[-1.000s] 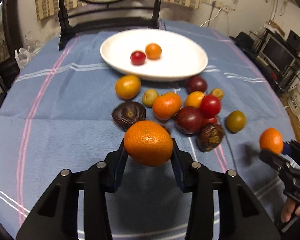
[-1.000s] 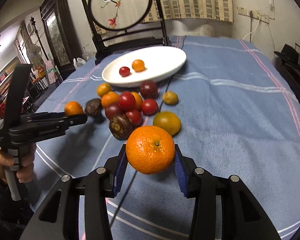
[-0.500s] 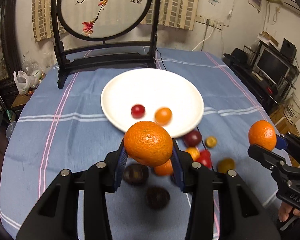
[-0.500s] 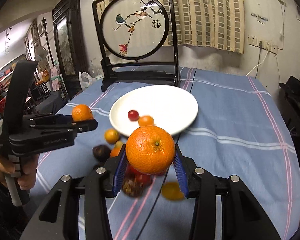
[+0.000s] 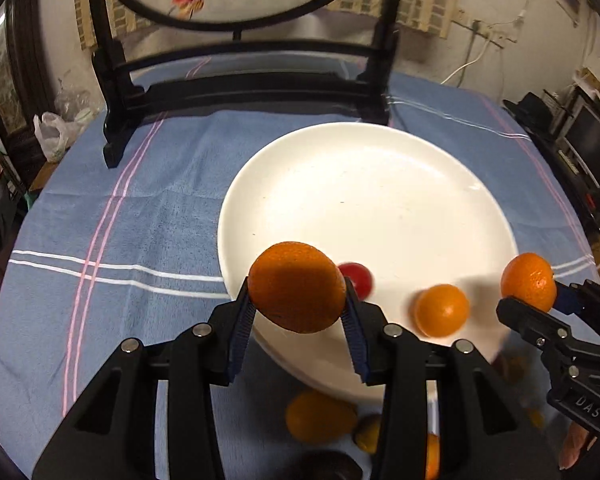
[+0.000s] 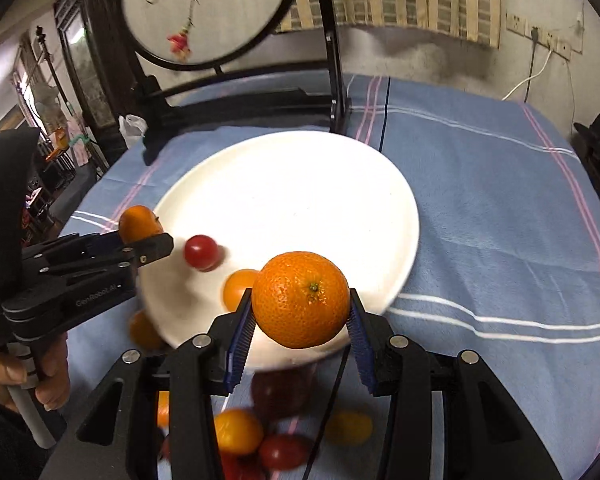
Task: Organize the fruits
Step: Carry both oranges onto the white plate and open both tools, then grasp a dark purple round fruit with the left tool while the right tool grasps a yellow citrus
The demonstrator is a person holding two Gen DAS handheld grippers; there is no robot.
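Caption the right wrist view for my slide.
Right gripper carries an orange over the plate.

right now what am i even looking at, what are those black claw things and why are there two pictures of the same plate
There is no robot here. A person holds a pair of black tongs in each hand, and each carries a wide-angle camera looking along its fingers, hence two pictures.

In the left camera's picture, the left tongs are shut on an orange. In the right camera's picture, the right tongs are shut on another orange.

Both hang over the near edge of a white plate on a blue tablecloth. On the plate lie a small red fruit and a small orange one. More fruit lies on the cloth below, blurred.
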